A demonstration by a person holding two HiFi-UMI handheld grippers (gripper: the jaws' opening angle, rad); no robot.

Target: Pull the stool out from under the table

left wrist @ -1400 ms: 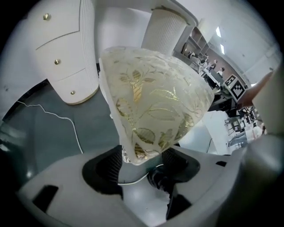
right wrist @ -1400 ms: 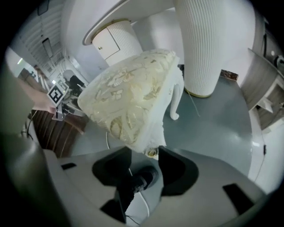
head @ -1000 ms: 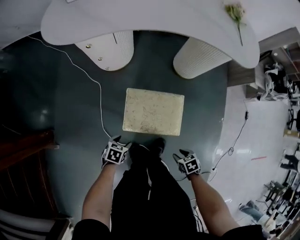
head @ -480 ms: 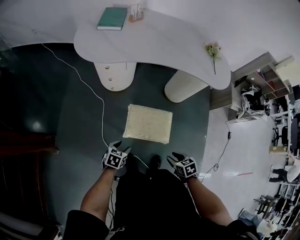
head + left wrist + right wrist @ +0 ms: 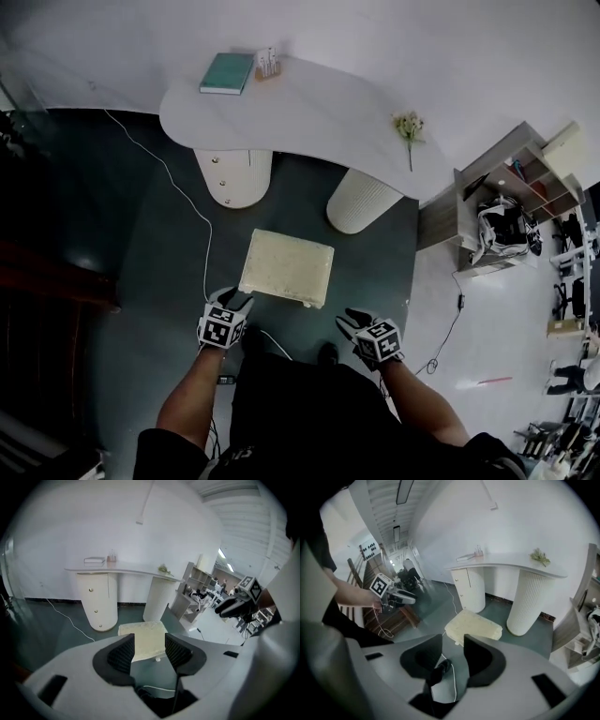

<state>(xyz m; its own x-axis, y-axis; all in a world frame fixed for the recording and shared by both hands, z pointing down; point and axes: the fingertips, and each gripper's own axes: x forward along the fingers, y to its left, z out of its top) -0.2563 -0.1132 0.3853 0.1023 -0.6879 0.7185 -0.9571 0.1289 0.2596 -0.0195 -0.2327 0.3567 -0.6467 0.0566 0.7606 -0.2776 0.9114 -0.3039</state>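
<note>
On the dark floor in front of the tabletop (image 5: 309,108), the stool (image 5: 287,268) stands fully clear of the tabletop edge. It is just in front of the two white pedestals (image 5: 234,173) and apart from both. Compared with the earlier views, the stool keeps its place relative to the pedestals. The head view now takes in far more of the room, which reads as the person straightening up and carrying both claws upward.

The left claw (image 5: 234,298) and the right claw (image 5: 349,321) touch nothing. The jaws of each have just been closing and now stand partly spread with nothing between them. The left gripper view shows the stool far beyond the gap. The right gripper view shows only floor, a shoe (image 5: 443,666) and a white cable (image 5: 453,683) beyond its gap.

Judgement: the pull appears complete, and the hands are withdrawing.

Not readable:
- The stool legs are hidden under the seat, except one small pale foot at the near edge.
- The person's body covers the floor directly below.
- The small object beside the book (image 5: 227,72) is too small to identify.
</note>
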